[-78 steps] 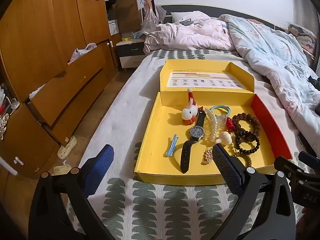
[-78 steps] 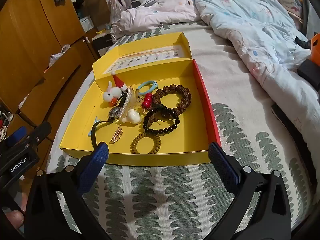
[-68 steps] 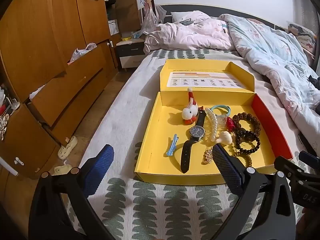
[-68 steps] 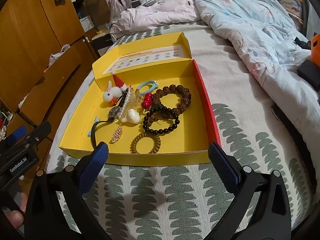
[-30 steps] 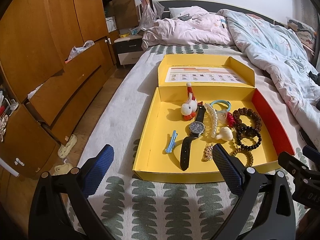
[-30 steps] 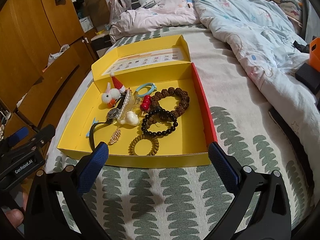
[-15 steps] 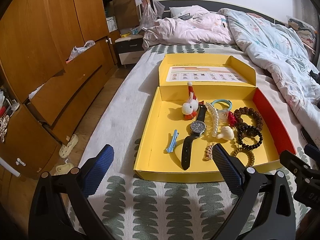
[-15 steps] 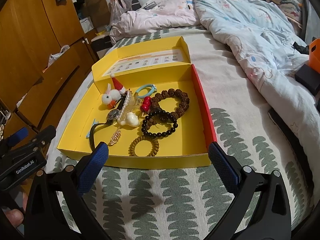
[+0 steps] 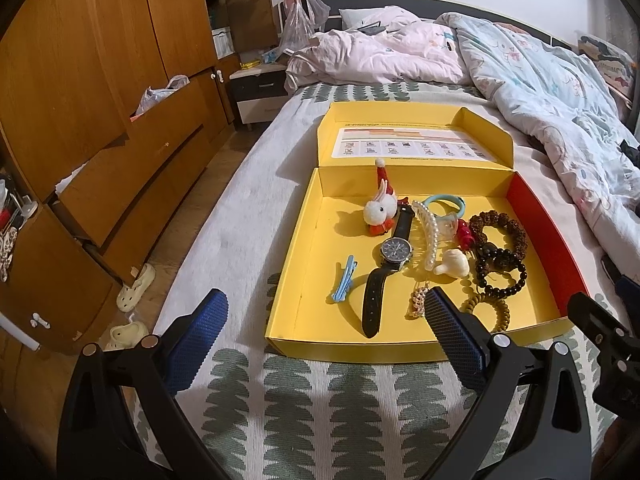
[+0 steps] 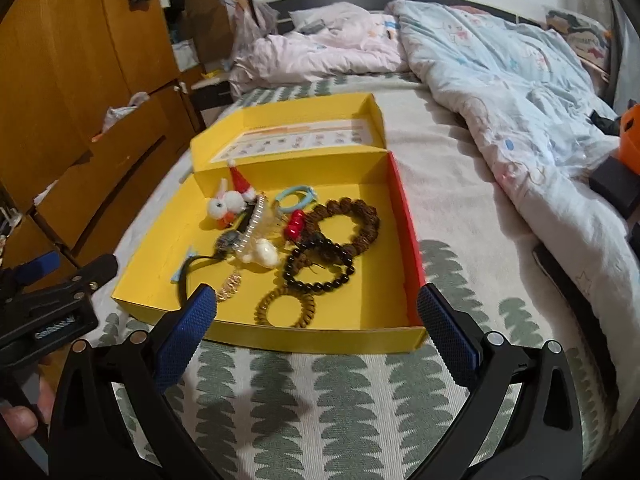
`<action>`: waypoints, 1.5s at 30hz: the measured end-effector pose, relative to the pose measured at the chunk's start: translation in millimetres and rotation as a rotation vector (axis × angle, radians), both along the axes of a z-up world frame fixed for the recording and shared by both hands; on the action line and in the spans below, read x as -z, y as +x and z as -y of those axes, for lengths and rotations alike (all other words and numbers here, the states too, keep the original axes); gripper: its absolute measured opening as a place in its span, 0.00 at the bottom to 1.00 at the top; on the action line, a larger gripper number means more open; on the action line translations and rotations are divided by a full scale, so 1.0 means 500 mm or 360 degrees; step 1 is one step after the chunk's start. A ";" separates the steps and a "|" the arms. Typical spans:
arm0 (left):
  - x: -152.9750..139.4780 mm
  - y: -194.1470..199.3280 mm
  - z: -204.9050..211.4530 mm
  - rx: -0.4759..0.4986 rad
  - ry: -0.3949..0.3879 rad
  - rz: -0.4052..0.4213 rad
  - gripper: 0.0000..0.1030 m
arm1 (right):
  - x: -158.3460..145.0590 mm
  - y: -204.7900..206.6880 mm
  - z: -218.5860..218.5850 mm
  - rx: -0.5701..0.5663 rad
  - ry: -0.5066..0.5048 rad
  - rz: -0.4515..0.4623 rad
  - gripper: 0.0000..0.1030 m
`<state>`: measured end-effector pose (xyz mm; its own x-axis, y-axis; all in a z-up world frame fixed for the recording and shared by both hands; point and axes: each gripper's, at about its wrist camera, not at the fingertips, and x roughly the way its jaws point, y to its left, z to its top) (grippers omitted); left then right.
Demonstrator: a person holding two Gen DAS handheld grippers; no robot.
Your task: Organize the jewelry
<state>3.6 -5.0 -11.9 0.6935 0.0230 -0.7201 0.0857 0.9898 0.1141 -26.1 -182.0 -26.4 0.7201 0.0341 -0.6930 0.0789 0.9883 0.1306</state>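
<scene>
An open yellow box (image 9: 304, 248) (image 10: 320, 336) lies on the bed. It holds a black watch (image 9: 394, 250), a blue hair clip (image 9: 345, 278), a white bunny charm (image 9: 378, 210), a pearl clip (image 9: 428, 236), a teal ring (image 9: 444, 202), a black bead bracelet (image 10: 318, 266), a brown bead bracelet (image 10: 348, 220) and a brown coil hair tie (image 10: 286, 306). My left gripper (image 9: 324, 336) is open and empty, just short of the box's near edge. My right gripper (image 10: 316, 326) is open and empty over the box's near wall.
A wooden wardrobe with open drawers (image 9: 100, 128) stands to the left. Slippers (image 9: 132, 288) lie on the floor beside it. A rumpled quilt (image 10: 520, 100) covers the right of the bed. A nightstand (image 9: 260, 92) stands at the back.
Both grippers have moved a little forward toward the box; the right one shifted most in the last half second, blurring its view. Both stayed open. Nothing in the box moved.
</scene>
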 end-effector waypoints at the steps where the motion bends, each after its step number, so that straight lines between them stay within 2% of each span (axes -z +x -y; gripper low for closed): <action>1: -0.001 -0.001 0.001 0.0001 0.0006 0.0003 0.94 | -0.001 -0.001 -0.003 -0.0009 -0.0009 0.0010 0.97; 6: -0.003 0.002 0.000 0.0002 0.0020 0.0004 0.94 | 0.010 0.004 -0.024 -0.0084 -0.0084 -0.0018 0.97; 10: -0.004 0.003 0.000 0.0001 0.0019 0.0004 0.94 | 0.011 0.004 -0.009 -0.0051 0.0021 -0.0024 0.97; 14: -0.004 0.004 -0.002 0.0000 0.0016 0.0000 0.94 | 0.012 0.010 0.003 0.0033 -0.0023 -0.0063 0.97; 18: -0.003 0.006 -0.001 0.0002 0.0015 -0.0008 0.94 | 0.018 0.016 0.004 -0.0006 0.0038 -0.0097 0.97; 23: -0.001 0.009 0.000 0.0010 0.0005 -0.0016 0.94 | 0.014 0.029 -0.003 -0.0044 0.0040 -0.0102 0.97; 30: 0.002 0.037 -0.008 0.0053 -0.0047 -0.0084 0.94 | -0.035 0.074 0.018 -0.0030 0.0070 -0.0042 0.97; 33: 0.000 0.058 -0.014 0.0100 -0.0079 -0.0128 0.94 | -0.042 0.112 0.026 -0.0054 0.0083 -0.0080 0.97; 35: -0.001 0.070 -0.017 0.0130 -0.0102 -0.0155 0.94 | -0.033 0.136 0.033 -0.0044 0.0101 -0.0123 0.95; 37: -0.010 0.078 -0.024 0.0135 -0.0140 -0.0137 0.94 | -0.025 0.149 0.039 -0.0041 0.0142 -0.0139 0.82; 40: -0.023 0.088 -0.027 0.0160 -0.0187 -0.0124 0.94 | -0.011 0.165 0.036 -0.0079 0.0176 -0.0184 0.75; 45: -0.021 0.117 -0.018 0.0255 -0.0281 -0.0202 0.94 | 0.014 0.194 0.035 -0.0083 0.0197 -0.0296 0.73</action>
<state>62.0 4.2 -1.5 0.5818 -0.2136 -0.7848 0.2456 0.9660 -0.0808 71.0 -199.4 -33.6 0.5752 0.1609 -0.8020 0.0620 0.9691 0.2388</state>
